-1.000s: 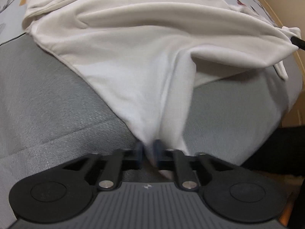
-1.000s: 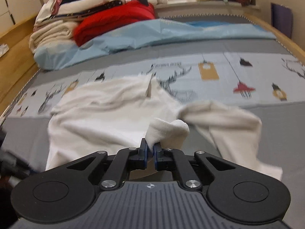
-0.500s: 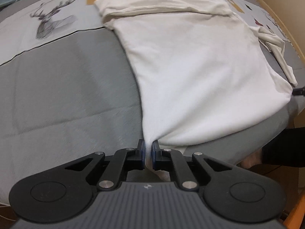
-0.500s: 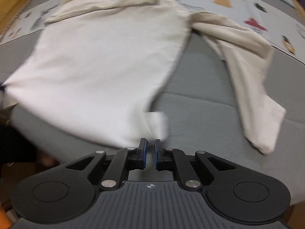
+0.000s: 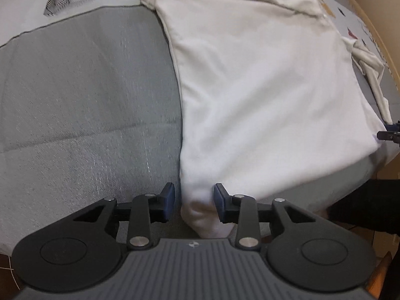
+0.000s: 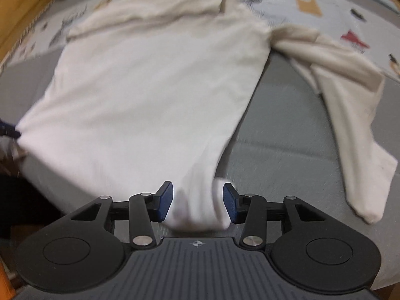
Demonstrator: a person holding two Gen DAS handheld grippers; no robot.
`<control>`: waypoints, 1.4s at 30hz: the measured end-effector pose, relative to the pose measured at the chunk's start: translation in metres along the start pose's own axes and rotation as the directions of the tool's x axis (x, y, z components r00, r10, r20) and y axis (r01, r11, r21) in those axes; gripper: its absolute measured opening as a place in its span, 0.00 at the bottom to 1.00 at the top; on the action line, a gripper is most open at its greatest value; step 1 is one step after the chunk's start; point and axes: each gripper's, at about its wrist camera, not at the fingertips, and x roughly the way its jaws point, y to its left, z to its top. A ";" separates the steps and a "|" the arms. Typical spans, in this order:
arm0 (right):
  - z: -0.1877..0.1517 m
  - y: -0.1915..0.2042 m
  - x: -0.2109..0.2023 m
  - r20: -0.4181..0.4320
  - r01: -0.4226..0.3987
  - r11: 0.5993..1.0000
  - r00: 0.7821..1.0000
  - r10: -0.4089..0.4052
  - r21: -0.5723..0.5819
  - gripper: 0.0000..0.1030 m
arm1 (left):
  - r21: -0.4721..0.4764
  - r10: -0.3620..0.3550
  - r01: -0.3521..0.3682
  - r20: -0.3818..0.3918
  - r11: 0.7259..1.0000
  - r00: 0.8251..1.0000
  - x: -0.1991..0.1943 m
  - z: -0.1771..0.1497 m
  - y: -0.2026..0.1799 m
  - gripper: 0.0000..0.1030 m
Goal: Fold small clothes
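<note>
My left hand-held gripper (image 5: 192, 203) and right hand-held gripper (image 6: 197, 203) both gape wide, gripping nothing; white shirt (image 6: 155, 95) lies spread flat on bed (image 5: 82, 95), hem corners between the fingers at its near edge.

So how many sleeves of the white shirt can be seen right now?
2. One sleeve trails loose across the grey bedcover at the shirt's right. The other looks folded along the far top edge, partly bunched.

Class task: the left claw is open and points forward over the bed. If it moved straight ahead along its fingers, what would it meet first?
Most likely the white shirt: its bottom corner already lies between the open fingers of the left claw, though depth is uncertain.
</note>
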 end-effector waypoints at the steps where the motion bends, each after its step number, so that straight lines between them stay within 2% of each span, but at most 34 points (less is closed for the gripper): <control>1: -0.002 0.002 0.003 -0.022 -0.007 1.000 1.000 0.007 -0.013 0.45 | -0.003 -0.003 0.003 -0.002 1.000 1.000 0.001 -0.001 0.002 0.37; 3: -0.008 0.005 0.008 -0.058 -0.024 0.998 0.998 0.020 -0.066 0.45 | -0.010 -0.005 0.005 -0.003 1.000 1.000 0.003 0.000 0.004 0.37; 5: -0.010 0.011 0.011 -0.065 -0.016 0.991 0.998 0.008 -0.129 0.39 | -0.003 -0.002 0.002 -0.009 1.000 1.000 0.006 -0.001 0.003 0.37; 7: -0.010 0.014 0.008 -0.051 -0.033 0.989 0.998 0.026 -0.147 0.13 | 0.023 0.010 -0.010 -0.002 1.000 1.000 0.007 -0.001 0.000 0.37; 8: -0.008 0.011 0.005 -0.038 -0.044 0.990 0.999 0.039 -0.135 0.08 | 0.035 0.010 -0.010 0.000 0.999 1.000 0.006 -0.002 -0.001 0.32; 9: -0.006 0.009 0.001 -0.020 -0.060 0.992 0.998 0.059 -0.113 0.04 | 0.046 -0.007 0.007 0.001 0.999 1.000 0.004 -0.003 -0.003 0.06; 11: -0.001 -0.001 -0.014 0.039 -0.141 0.989 0.989 0.143 -0.053 0.04 | 0.094 -0.073 0.069 0.035 0.993 0.997 -0.007 -0.005 -0.007 0.04; 13: 0.004 -0.018 -0.038 0.170 -0.282 0.959 0.947 0.273 0.033 0.03 | 0.098 -0.107 0.094 0.136 0.991 0.985 -0.026 -0.003 -0.005 0.04; 14: 0.007 -0.030 -0.051 0.262 -0.328 0.941 0.918 0.297 0.085 0.03 | 0.057 -0.111 0.102 0.192 0.993 0.975 -0.034 0.000 0.001 0.04; 15: 0.009 -0.044 -0.061 0.351 -0.366 0.919 0.888 0.298 0.145 0.03 | 0.006 -0.114 0.115 0.232 0.993 0.966 -0.040 0.003 0.009 0.05; 16: 0.010 -0.057 -0.067 0.414 -0.385 0.901 0.866 0.279 0.200 0.03 | -0.041 -0.102 0.116 0.250 0.992 0.963 -0.041 0.006 0.015 0.05; 17: 0.012 -0.066 -0.067 0.440 -0.356 0.899 0.871 0.219 0.257 0.03 | -0.068 -0.081 0.101 0.249 0.993 0.965 -0.038 0.010 0.018 0.05; 18: 0.014 -0.069 -0.062 0.424 -0.297 0.906 0.893 0.151 0.301 0.03 | -0.062 -0.056 0.072 0.224 0.995 0.973 -0.032 0.014 0.016 0.06; 20: 0.018 -0.070 -0.041 0.320 -0.186 0.918 0.945 0.068 0.352 0.03 | -0.010 -0.036 0.038 0.164 0.999 0.986 -0.020 0.015 0.004 0.06; 22: 0.024 -0.058 -0.023 0.223 -0.084 0.943 0.975 0.010 0.323 0.04 | 0.023 -0.001 -0.002 0.134 1.000 0.991 -0.011 0.014 -0.005 0.10; 23: 0.026 -0.054 -0.016 0.191 -0.032 0.951 0.981 -0.028 0.306 0.05 | 0.018 0.003 -0.006 0.132 1.000 0.991 -0.009 0.012 -0.005 0.13; 24: 0.026 -0.050 -0.011 0.170 -0.007 0.954 0.984 -0.046 0.300 0.06 | 0.004 0.002 -0.002 0.127 1.000 0.992 -0.009 0.013 -0.004 0.16; 27: 0.028 -0.051 -0.006 0.146 -0.016 0.947 0.989 -0.033 0.322 0.08 | -0.038 -0.013 0.017 0.109 0.999 0.994 -0.009 0.013 0.005 0.27; 30: 0.025 -0.056 -0.007 0.147 -0.079 0.939 0.989 0.030 0.334 0.19 | -0.047 -0.058 0.062 0.078 0.997 0.995 -0.007 0.011 0.008 0.34; 31: 0.022 -0.056 -0.006 0.146 -0.103 0.939 0.988 0.057 0.328 0.25 | -0.043 -0.067 0.070 0.066 0.997 0.996 -0.005 0.011 0.008 0.34; 34: 0.018 -0.053 0.004 0.089 -0.122 0.955 0.991 0.102 0.272 0.28 | -0.011 -0.069 0.069 0.034 0.998 0.997 0.001 0.010 0.004 0.35; 38: 0.013 -0.038 0.016 0.010 -0.086 0.982 0.996 0.085 0.167 0.28 | 0.024 -0.045 0.045 0.007 0.999 0.999 0.009 0.009 -0.002 0.35; 42: 0.009 -0.024 0.018 -0.029 -0.066 0.995 0.997 0.069 0.080 0.28 | 0.042 -0.029 0.029 -0.012 0.999 1.000 0.012 0.006 -0.006 0.35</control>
